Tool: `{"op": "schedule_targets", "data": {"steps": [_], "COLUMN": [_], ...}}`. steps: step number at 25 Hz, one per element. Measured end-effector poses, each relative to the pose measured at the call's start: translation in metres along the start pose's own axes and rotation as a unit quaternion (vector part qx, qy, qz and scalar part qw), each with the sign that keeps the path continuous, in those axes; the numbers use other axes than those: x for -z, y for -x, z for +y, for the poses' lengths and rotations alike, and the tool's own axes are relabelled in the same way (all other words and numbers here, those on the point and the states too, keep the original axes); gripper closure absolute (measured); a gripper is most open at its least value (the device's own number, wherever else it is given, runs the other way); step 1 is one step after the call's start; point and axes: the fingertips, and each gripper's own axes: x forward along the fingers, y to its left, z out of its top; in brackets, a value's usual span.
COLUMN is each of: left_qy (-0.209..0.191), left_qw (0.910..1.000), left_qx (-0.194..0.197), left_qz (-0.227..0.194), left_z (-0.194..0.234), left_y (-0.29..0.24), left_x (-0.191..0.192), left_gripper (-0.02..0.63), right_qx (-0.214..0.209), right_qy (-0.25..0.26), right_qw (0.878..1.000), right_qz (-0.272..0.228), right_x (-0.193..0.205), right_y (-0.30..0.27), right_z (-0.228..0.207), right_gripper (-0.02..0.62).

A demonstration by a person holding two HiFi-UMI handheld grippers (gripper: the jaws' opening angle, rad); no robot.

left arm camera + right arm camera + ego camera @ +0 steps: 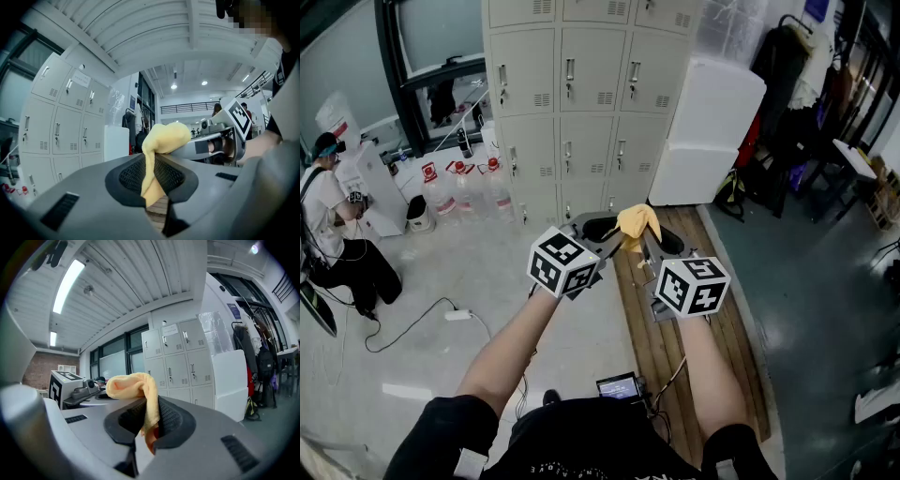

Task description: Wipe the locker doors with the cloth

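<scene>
A yellow cloth (638, 223) hangs bunched between my two grippers, held up in front of me. My left gripper (607, 231) is shut on one end of it; in the left gripper view the cloth (161, 140) drops down between the jaws (151, 180). My right gripper (652, 246) is shut on the other end, and in the right gripper view the cloth (136, 387) is pinched between its jaws (150, 423). The grey locker doors (581, 103) stand a few steps ahead, also seen as lockers (56, 126) and lockers (180, 362). Neither gripper touches them.
A white cabinet (708, 131) stands right of the lockers, with a rack of dark clothes (797, 84) beyond. Water bottles (459, 192) line the floor at left, near a crouching person (333, 234). A cable (422, 319) crosses the floor. Wooden planks (670, 347) lie underfoot.
</scene>
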Motion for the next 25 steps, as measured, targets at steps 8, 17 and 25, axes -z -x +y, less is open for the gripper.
{"op": "schedule_targets", "data": {"steps": [8,17,25], "left_qy": [0.008,0.011,0.013], "left_qw": [1.0,0.9999,0.9999], "left_qx": [-0.002,-0.002,-0.001], "left_qz": [-0.001,-0.002,0.005], "left_z": [-0.0039,-0.0048,-0.0086], "left_y": [-0.0007,0.0003,-0.0004], "left_x": [-0.0027,-0.0028,0.0048], "left_gripper": [0.548,0.548,0.547], "right_qx": [0.001,0.0,0.0], "right_qy": [0.009,0.025,0.021], "right_qw": [1.0,1.0,1.0], "right_qz": [0.003,0.0,0.004], "right_x": [-0.0024,-0.0025,0.0057], "right_y": [0.0049,0.0063,0.0085], "right_z": [0.0015,0.0043,0.0026], "right_gripper": [0.534,0.534,0.534]}}
